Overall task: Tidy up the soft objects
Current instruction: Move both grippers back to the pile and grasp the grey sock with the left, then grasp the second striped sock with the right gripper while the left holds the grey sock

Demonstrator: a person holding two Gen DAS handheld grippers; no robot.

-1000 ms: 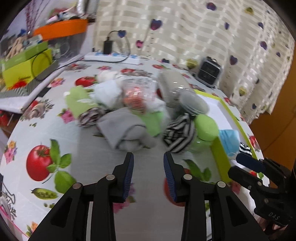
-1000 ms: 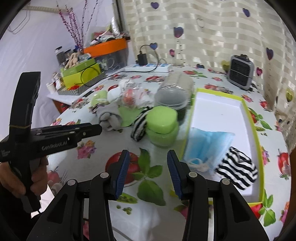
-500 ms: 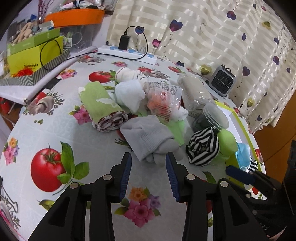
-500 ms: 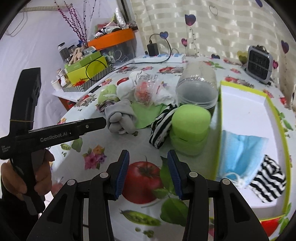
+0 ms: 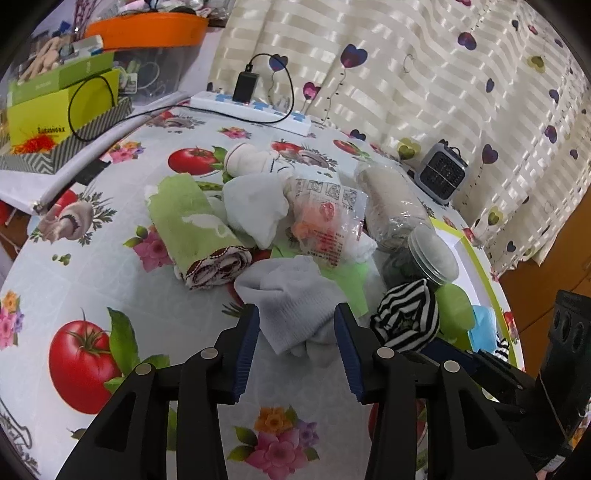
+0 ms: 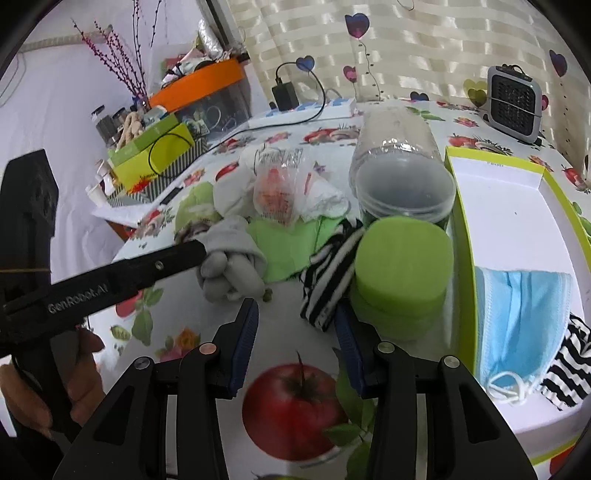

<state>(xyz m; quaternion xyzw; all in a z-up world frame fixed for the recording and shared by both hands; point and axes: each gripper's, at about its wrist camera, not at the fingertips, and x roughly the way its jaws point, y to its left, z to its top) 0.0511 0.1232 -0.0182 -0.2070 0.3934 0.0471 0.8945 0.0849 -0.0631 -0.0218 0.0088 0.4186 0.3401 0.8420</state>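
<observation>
Left tongs [image 5: 295, 334] spread wide, grey sock bundle [image 5: 295, 317] right between the tips, long axis running away from them, while right tongs [image 6: 295, 328], also spread, empty, sit farther off beside striped sock [image 6: 328, 273].

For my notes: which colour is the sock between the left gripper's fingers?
Light grey sock, clearest in the left wrist view.

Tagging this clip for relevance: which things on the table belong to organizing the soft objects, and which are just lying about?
Job:
grey sock between the open left gripper
striped sock
green towel roll
green sponges
box holding blue mask

Lying about:
power strip
small heater
orange bin
</observation>
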